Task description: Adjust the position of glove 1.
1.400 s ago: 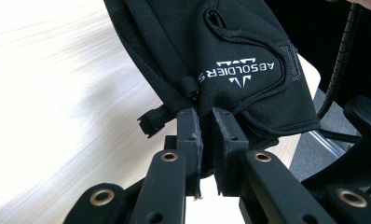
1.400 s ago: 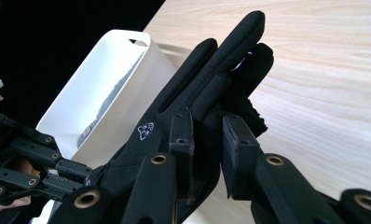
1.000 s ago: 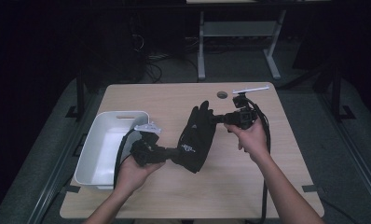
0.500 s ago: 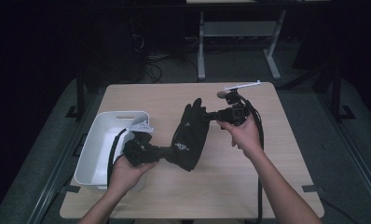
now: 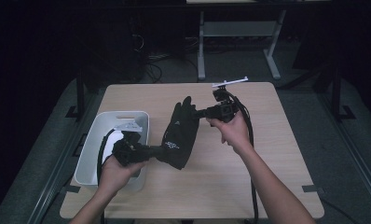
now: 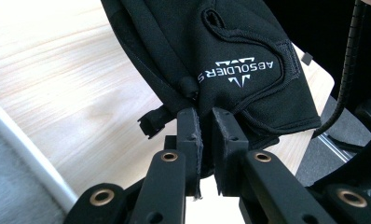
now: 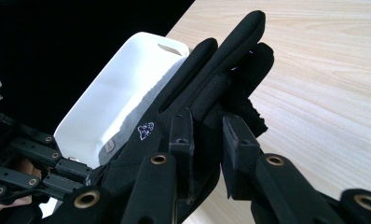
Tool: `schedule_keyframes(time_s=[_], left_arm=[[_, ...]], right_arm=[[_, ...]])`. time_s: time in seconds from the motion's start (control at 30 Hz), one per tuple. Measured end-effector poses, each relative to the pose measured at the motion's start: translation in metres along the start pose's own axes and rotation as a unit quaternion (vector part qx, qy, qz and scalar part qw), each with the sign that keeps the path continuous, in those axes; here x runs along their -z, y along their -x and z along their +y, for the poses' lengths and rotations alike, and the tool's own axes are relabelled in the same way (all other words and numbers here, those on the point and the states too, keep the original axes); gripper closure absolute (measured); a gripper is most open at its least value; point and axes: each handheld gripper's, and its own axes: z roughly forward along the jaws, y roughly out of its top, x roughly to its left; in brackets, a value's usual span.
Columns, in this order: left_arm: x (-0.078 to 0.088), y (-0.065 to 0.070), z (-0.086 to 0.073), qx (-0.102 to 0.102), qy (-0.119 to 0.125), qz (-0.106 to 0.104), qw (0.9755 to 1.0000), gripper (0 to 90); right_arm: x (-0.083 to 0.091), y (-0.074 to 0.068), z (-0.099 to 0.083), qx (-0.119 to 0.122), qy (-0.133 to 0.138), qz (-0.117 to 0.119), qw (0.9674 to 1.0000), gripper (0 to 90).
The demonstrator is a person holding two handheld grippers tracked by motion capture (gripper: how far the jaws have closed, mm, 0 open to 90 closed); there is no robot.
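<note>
A black glove (image 5: 180, 135) with white lettering hangs stretched between my two grippers above the wooden table (image 5: 267, 154). My left gripper (image 5: 152, 151) is shut on its cuff edge; in the left gripper view the pads (image 6: 189, 128) pinch the hem of the glove (image 6: 230, 56) just below the logo. My right gripper (image 5: 200, 113) is shut on the finger end; the right gripper view shows its jaws clamped across the glove (image 7: 207, 98) near the base of the fingers. The glove is lifted off the tabletop.
A white plastic bin (image 5: 96, 149) stands at the table's left edge, under my left hand, with something pale inside; it also appears as the bin (image 7: 113, 102) behind the glove. Cables trail from both grippers. A desk frame (image 5: 202, 51) stands beyond the table.
Both hands have carried the glove leftward, toward the white bin. The grips on both ends are unchanged.
</note>
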Motion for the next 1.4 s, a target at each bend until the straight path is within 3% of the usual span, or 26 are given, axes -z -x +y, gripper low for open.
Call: schedule_keyframes(time_s=[0.57, 0.6, 1.03, 1.4], left_arm=[[0.019, -0.016, -0.010, 0.014, 0.008, 0.011, 0.9998, 82.3], [0.020, -0.017, -0.011, 0.014, 0.008, 0.012, 0.9998, 82.3], [0.030, -0.023, -0.016, 0.023, 0.015, 0.021, 0.9994, 82.3], [0.041, -0.031, -0.021, 0.031, 0.015, 0.031, 0.9989, 82.3]], right_arm=[[-0.024, -0.016, 0.014, 0.013, -0.004, 0.012, 0.9998, 75.5], [-0.026, -0.017, 0.014, 0.006, -0.004, 0.014, 0.9999, 75.5], [-0.038, -0.025, 0.021, 0.020, -0.007, 0.019, 0.9996, 75.5], [-0.052, -0.035, 0.027, 0.019, -0.011, 0.026, 0.9994, 75.5]])
